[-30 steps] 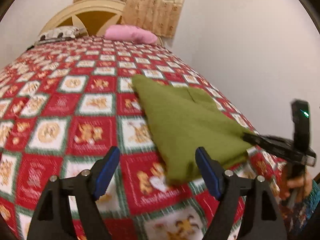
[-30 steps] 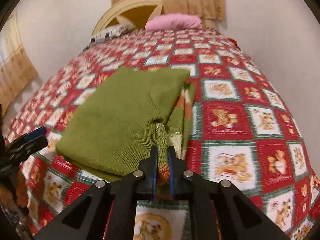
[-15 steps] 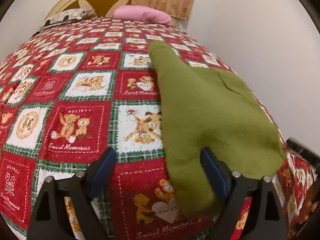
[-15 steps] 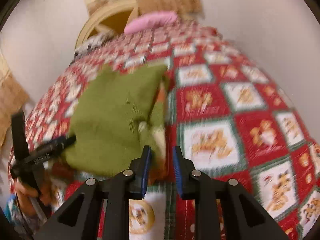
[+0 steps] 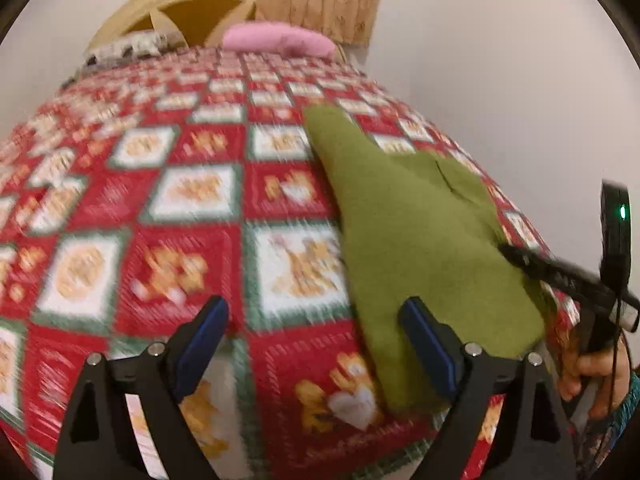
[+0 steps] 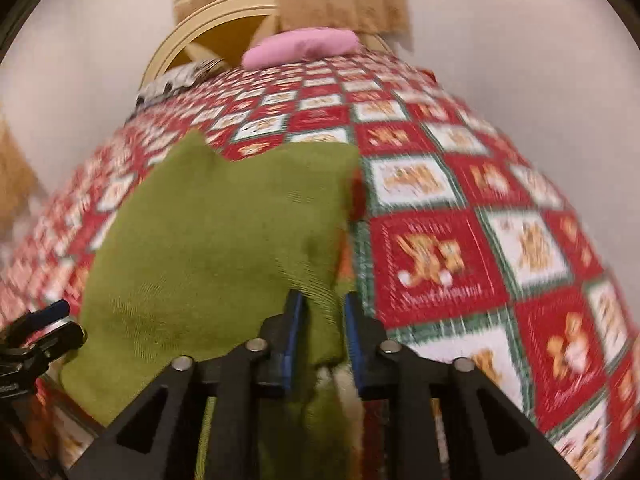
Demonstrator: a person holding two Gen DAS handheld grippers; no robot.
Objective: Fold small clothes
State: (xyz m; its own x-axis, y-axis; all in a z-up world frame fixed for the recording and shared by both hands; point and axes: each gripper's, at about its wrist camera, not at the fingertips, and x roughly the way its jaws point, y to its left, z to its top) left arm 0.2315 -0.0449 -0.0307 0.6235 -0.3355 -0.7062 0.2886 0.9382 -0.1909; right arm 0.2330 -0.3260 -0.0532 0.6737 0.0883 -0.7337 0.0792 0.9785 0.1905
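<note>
Here the olive-green knitted garment point(image 6: 224, 248) lies folded near the bed's point(image 5: 200, 208) foot edge. The right claw point(image 6: 322, 328) is opening around its hem; let go cleanly. The left claw point(image 5: 316, 344) gapes empty.

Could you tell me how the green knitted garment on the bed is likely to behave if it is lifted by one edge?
The green garment would probably droop: it lies flat on the bedspread and sags between the opening right tongs. It looks light. Its folded layers may slide apart.
</note>
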